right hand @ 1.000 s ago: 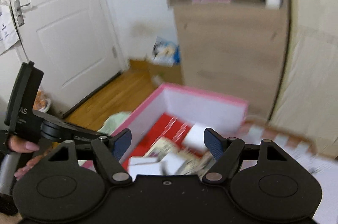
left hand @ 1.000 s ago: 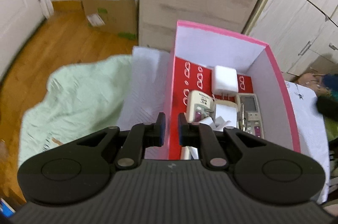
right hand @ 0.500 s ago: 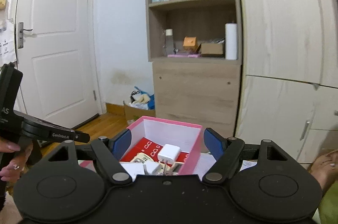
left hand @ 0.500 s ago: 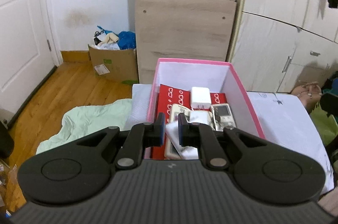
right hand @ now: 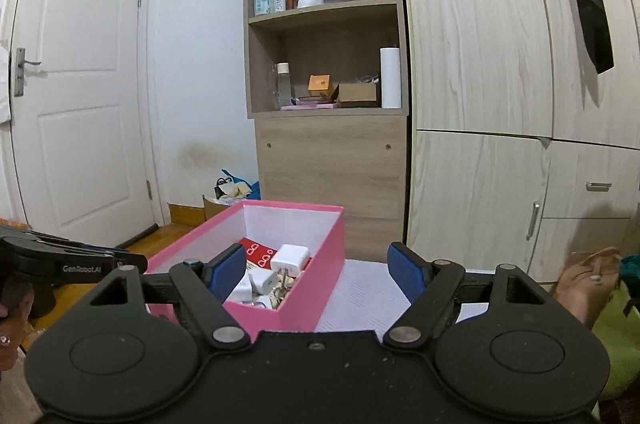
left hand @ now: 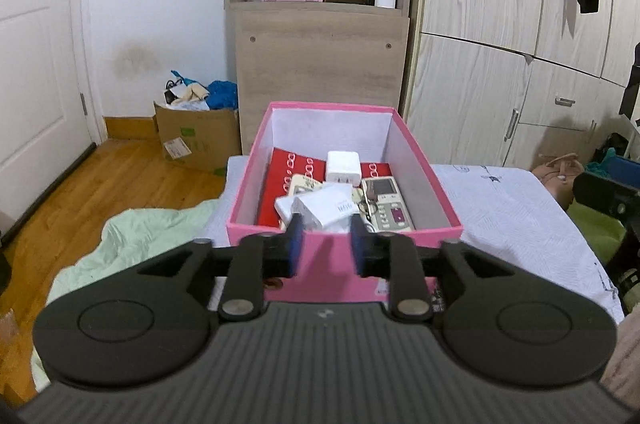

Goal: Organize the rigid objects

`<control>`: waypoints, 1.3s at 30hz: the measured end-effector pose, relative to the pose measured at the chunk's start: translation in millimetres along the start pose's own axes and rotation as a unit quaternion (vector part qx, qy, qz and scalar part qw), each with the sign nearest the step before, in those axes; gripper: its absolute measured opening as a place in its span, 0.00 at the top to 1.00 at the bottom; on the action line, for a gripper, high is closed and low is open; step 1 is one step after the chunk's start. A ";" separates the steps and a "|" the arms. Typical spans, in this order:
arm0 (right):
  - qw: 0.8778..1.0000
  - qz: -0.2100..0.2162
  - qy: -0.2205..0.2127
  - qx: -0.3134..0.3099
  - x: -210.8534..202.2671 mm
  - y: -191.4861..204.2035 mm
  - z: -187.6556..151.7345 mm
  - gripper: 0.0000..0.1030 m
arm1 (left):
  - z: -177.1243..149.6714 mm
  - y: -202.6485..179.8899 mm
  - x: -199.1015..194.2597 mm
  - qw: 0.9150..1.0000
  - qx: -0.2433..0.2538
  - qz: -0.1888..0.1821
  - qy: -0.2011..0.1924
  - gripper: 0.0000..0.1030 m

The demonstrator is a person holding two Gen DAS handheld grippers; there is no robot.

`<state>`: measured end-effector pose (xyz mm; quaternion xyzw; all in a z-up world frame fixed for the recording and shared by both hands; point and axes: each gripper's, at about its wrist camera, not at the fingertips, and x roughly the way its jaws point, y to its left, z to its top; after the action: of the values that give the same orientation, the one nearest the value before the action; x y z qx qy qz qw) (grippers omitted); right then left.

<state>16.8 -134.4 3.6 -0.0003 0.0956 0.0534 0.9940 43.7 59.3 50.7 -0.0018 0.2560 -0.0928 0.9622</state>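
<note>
Hovering short of the pink box (left hand: 343,256) on the bed, left tongs (left hand: 323,239) part-open and empty, right tongs (right hand: 319,269) wide open, empty; white chargers (left hand: 325,209) piled loose inside could slip or snag on keys if pinched off-centre

One pink box (left hand: 343,258) stands on the white-covered surface (left hand: 508,212). Inside it, counted: one red card sheet (left hand: 280,164) lining the floor; three white adapters, namely one upright white charger (left hand: 342,166) at the far end and two white blocks (left hand: 326,210) at the near wall; one remote control (left hand: 386,204) on the right side; one beige device (left hand: 302,183) partly covered. Small metal pieces beside the remote cannot be counted. Two grippers are present: left gripper (left hand: 325,244), right gripper (right hand: 318,268), each with two blue-padded fingers.
</note>
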 end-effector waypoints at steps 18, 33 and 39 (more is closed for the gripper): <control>0.996 -0.087 -0.004 0.009 -3.4 -6.2 -12.6 0.00 | -13.7 -16.4 -9.4 0.998 0.033 0.028 -0.039 0.16; 0.995 -0.100 0.017 0.017 0.5 -12.1 -15.5 0.00 | -21.6 -19.7 -0.8 0.999 0.028 0.034 -0.010 0.00; 0.994 -0.108 0.014 0.017 -3.1 -10.0 -20.4 0.00 | -28.9 -21.2 -3.7 0.998 0.035 0.050 -0.025 0.00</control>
<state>11.0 -144.9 -16.0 0.0053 0.1095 -0.0562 0.9924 22.5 40.4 28.5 0.0420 0.2280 -0.0534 0.9713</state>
